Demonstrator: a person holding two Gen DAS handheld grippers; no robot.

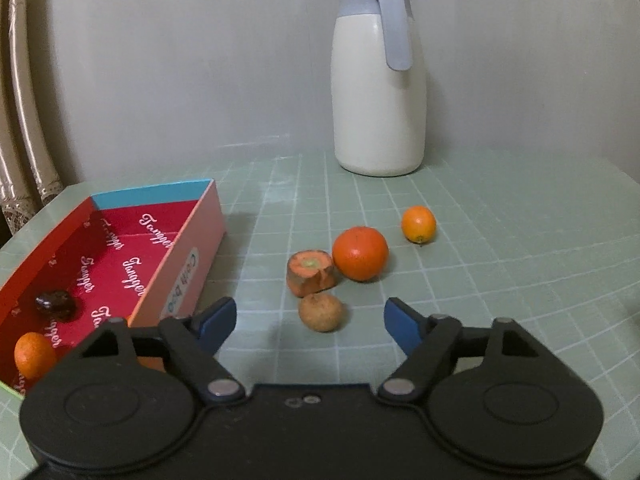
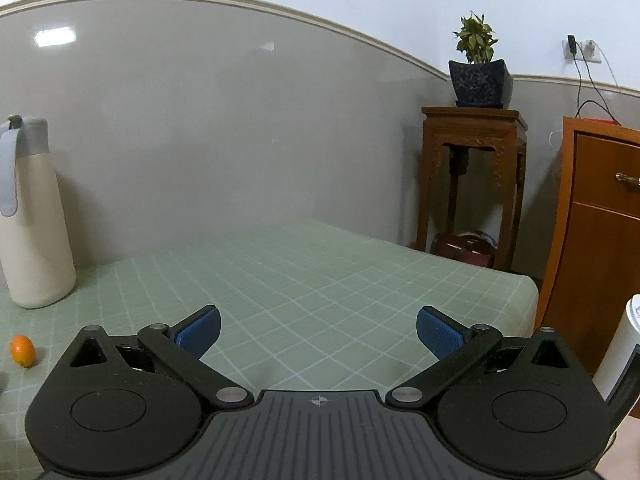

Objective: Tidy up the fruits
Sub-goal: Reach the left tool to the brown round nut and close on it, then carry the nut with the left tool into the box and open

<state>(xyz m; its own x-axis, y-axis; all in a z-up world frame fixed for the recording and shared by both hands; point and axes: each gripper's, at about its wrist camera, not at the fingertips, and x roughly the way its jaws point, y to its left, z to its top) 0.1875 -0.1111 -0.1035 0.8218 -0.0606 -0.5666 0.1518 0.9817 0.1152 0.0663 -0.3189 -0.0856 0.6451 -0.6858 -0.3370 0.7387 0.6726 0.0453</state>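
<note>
In the left wrist view, my left gripper is open and empty, just short of a small brown round fruit on the green mat. Behind it lie a cut carrot piece, an orange and a small kumquat. A red open box at the left holds a dark red fruit and a small orange fruit. In the right wrist view, my right gripper is open and empty over bare mat; the kumquat lies far left.
A cream thermos jug with a grey lid stands at the back of the table by the wall; it also shows in the right wrist view. A wooden stand with a potted plant and a cabinet stand beyond the table's right edge.
</note>
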